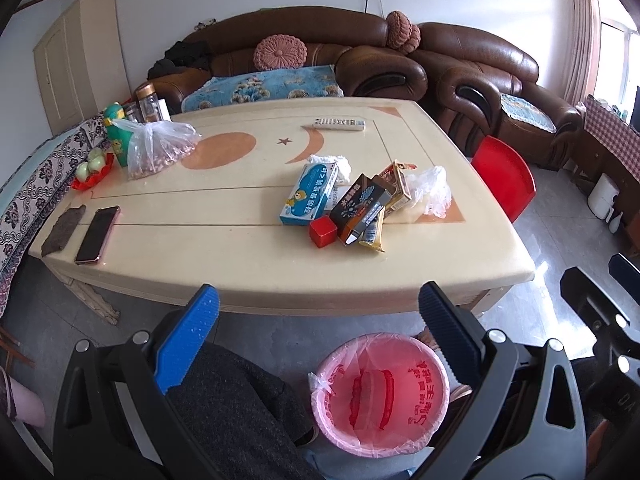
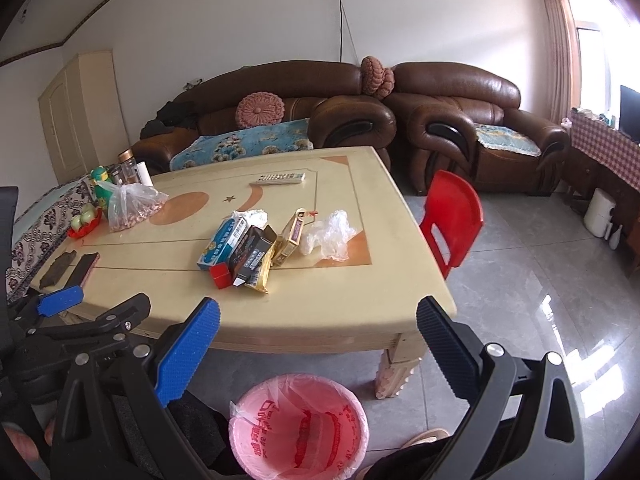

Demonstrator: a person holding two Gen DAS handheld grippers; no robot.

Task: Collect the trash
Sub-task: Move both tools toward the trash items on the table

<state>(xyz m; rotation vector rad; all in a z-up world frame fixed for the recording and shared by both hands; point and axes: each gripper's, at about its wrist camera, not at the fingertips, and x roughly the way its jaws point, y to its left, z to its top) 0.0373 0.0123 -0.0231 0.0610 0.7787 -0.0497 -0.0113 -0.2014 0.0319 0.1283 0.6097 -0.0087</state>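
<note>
walls white | floor (image 2: 520, 280) grey glossy tile | brown leather sofa (image 2: 280, 104) and armchair (image 2: 472, 120) behind cream table (image 2: 320, 300) | red chair (image 2: 452, 220) beside table | window (image 2: 592, 52) right, daylight

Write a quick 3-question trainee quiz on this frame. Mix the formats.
1. True or false: the pink-lined bin already holds several cartons.
2. Multiple choice: the small red box sits (a) at the near end of the trash pile, (b) beside the phone, (c) on the red chair.
3. Short answer: what state are the left tongs and right tongs in?

Key:
1. False; only the liner shows inside.
2. a
3. Both open and empty, held short of the table.
</note>
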